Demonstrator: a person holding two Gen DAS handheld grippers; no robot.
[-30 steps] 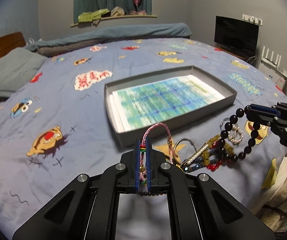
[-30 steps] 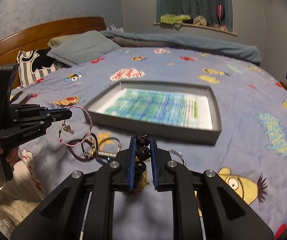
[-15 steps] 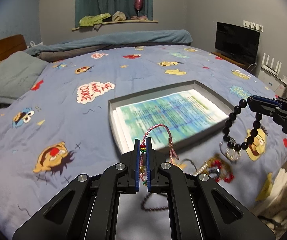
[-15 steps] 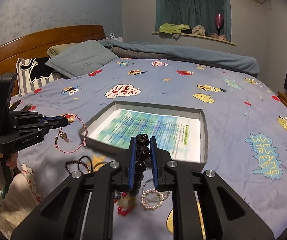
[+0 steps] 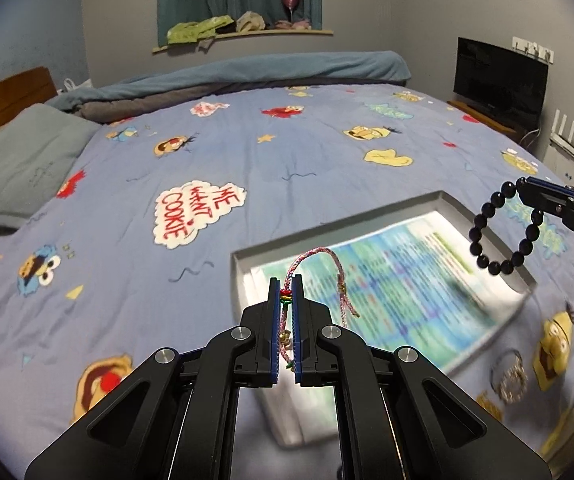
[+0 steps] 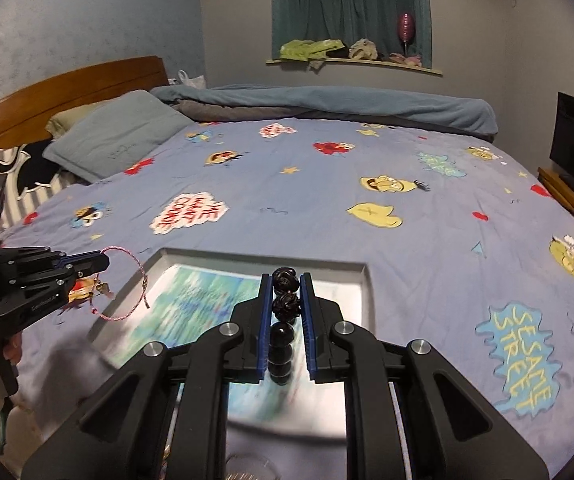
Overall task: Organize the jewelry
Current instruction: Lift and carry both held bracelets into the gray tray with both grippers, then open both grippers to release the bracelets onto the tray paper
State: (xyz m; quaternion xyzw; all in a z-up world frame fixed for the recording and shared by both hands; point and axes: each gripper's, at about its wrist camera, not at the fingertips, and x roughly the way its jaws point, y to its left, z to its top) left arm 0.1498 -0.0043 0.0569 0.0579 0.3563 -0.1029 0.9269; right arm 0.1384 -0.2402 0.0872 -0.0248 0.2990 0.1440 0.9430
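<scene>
Over on the left, the left tongs [image 5: 285, 280] are clamped tight on a pink braided cord bracelet [image 5: 319, 268], its loop arching up out of the tips and a loose end dangling over the near corner of the grey tray [image 5: 243, 276]. The tray sits on the bed [image 5: 127, 200], lined with a printed sheet, too blurred to read.

Moving right, the right tongs [image 6: 287, 278] are closed narrow on a black bead bracelet [image 5: 503, 236], which hangs as an open ring above the tray's far side. Both pieces are in the air, neither yet in the tray.

The step looks like carrying both to the tray. To do it well, I'd say lower each until the piece sags onto the sheet before letting go, and set them well apart so cord and beads don't tangle. That dangling cord end could snag the tray wall, so clear the rim first.

More jewelry, a pale beaded ring [image 5: 509, 376], lies on the bed beside the tray.

Writing now: the bedspread reads "ME WANT COOKIE" [image 5: 197, 214] at left and "SESAME STREET" [image 6: 523, 356] at right. The lettering on the left tongs' body is too small to make out.
</scene>
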